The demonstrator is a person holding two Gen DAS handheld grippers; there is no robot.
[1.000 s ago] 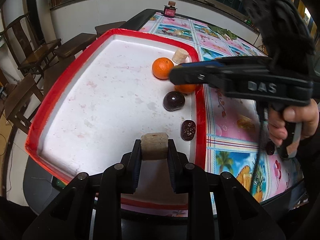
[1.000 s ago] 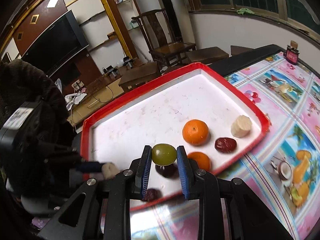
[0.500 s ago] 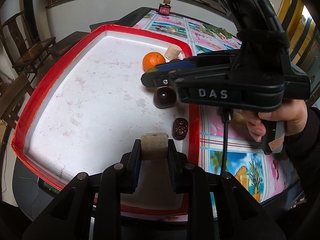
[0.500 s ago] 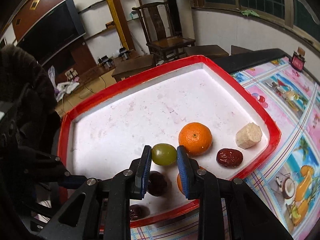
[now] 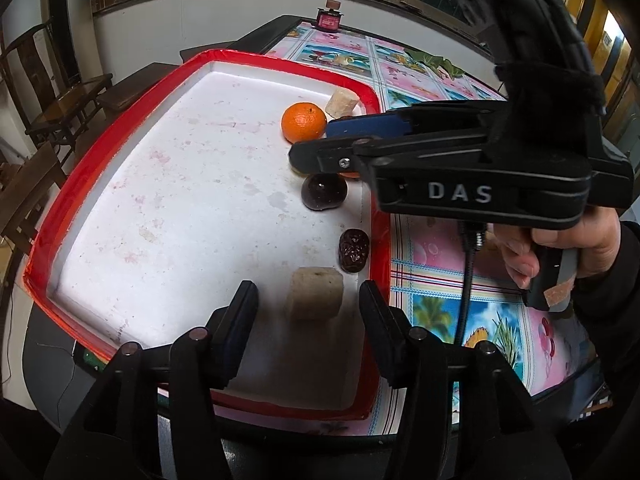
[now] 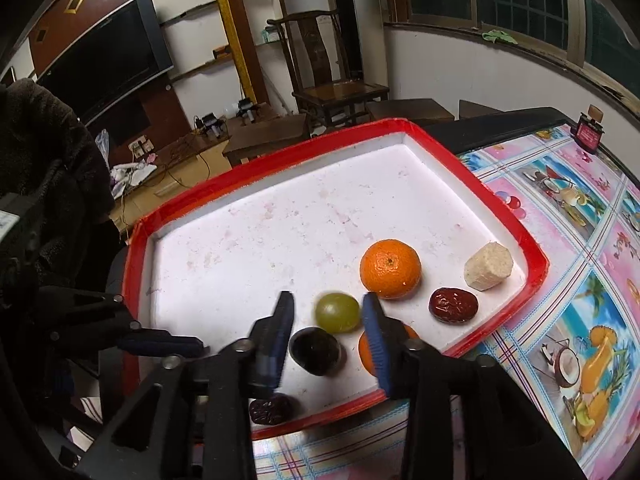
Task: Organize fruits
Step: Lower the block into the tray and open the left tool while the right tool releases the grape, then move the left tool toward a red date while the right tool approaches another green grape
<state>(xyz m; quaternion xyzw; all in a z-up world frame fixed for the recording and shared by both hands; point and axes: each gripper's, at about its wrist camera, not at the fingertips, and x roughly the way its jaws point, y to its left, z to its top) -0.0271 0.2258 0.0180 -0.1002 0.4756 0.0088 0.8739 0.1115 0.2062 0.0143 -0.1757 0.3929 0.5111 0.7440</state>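
left wrist: both tools opening over red-rimmed tray (image 5: 64, 184) on patterned tablecloth (image 5: 432, 76).

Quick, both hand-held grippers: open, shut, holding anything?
Left hand-held gripper: opening, beige cylindrical chunk released between its jaws.
Right hand-held gripper: opening, round green grape loose between its jaws.

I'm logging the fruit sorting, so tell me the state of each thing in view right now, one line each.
Left claw: opening, pads clear of the beige chunk.
Beige chunk: standing on the tray, released.
Right claw: opening, green grape between the pads.
Green grape: resting on the tray.
Red-rimmed tray: flat on the table, holding the fruit.
Whole orange: unpeeled, sitting free.
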